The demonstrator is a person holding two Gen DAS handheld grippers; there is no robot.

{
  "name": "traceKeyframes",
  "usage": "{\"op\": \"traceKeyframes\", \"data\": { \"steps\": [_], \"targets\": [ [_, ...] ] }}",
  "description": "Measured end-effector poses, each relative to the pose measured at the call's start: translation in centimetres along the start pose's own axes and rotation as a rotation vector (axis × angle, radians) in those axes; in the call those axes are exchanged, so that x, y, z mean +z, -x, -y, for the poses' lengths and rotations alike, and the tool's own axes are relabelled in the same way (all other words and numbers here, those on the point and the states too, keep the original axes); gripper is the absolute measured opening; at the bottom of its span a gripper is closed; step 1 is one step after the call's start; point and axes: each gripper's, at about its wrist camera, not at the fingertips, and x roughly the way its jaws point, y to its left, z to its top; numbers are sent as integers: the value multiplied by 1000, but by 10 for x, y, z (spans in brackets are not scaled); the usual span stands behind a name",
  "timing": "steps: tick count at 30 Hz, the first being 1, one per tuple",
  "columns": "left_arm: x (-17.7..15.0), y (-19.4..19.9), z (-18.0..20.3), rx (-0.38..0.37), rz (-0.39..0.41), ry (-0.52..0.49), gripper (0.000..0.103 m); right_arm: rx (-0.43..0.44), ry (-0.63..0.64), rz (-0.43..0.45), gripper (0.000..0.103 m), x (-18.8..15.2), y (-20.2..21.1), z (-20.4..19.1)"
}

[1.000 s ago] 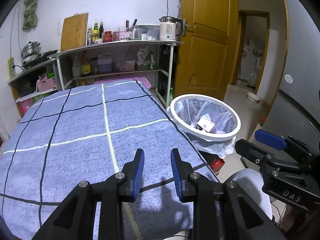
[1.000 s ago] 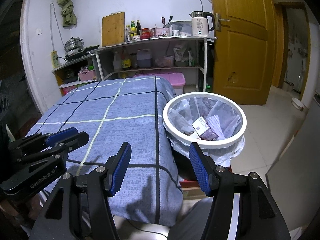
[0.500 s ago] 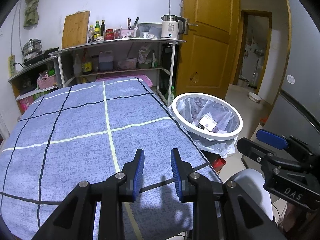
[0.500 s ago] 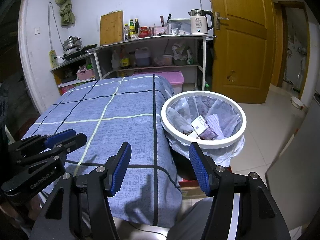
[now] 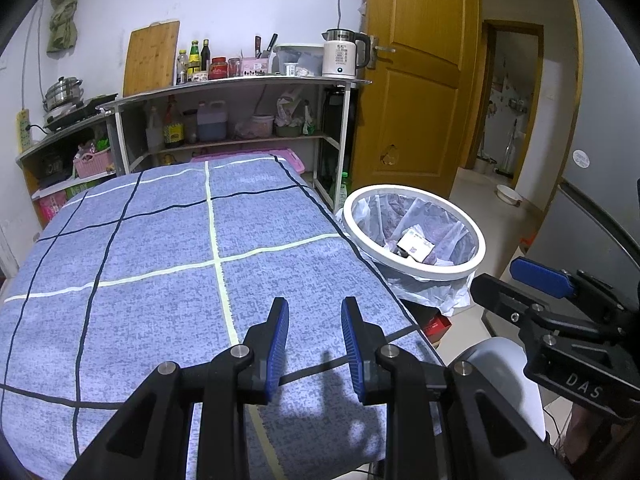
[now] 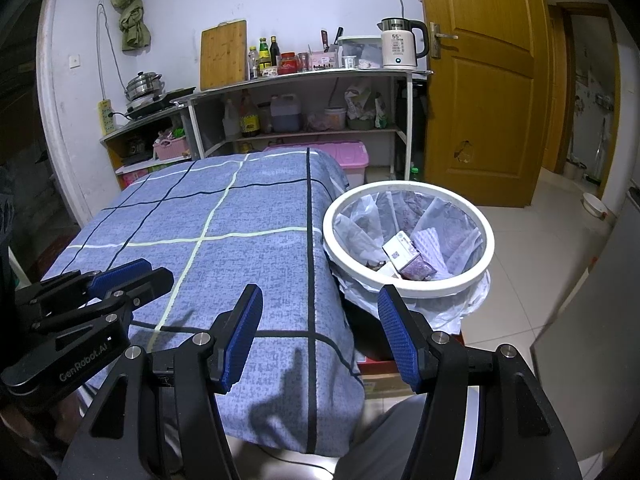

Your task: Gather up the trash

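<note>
Change: nothing much in the last second, both views barely drift | Left tongs (image 5: 313,344) part-open, empty; right tongs (image 6: 320,334) wide, empty | Trash (image 6: 408,258) in bin (image 6: 486,236) beside surface (image 5: 160,248) | Surface apparently bare; you're likely finished.

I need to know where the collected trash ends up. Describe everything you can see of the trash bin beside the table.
The trash bin is round, with a wide white rim that looks like plastic, lined with a thin translucent bag that spills out below the rim. It stands upright on the tiled floor, close against the right edge of the blue checked tablecloth. Inside lie a small white printed box, a purple packet and crumpled wrappers. Neither gripper touches it.
</note>
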Motion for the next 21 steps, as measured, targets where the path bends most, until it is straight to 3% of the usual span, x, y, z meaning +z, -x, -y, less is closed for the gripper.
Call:
{"op": "traceKeyframes", "data": {
  "steps": [21],
  "targets": [
    [-1, 0, -1, 2, 1, 1, 27, 0, 0, -5, 61, -3, -5, 1]
  ]
}}
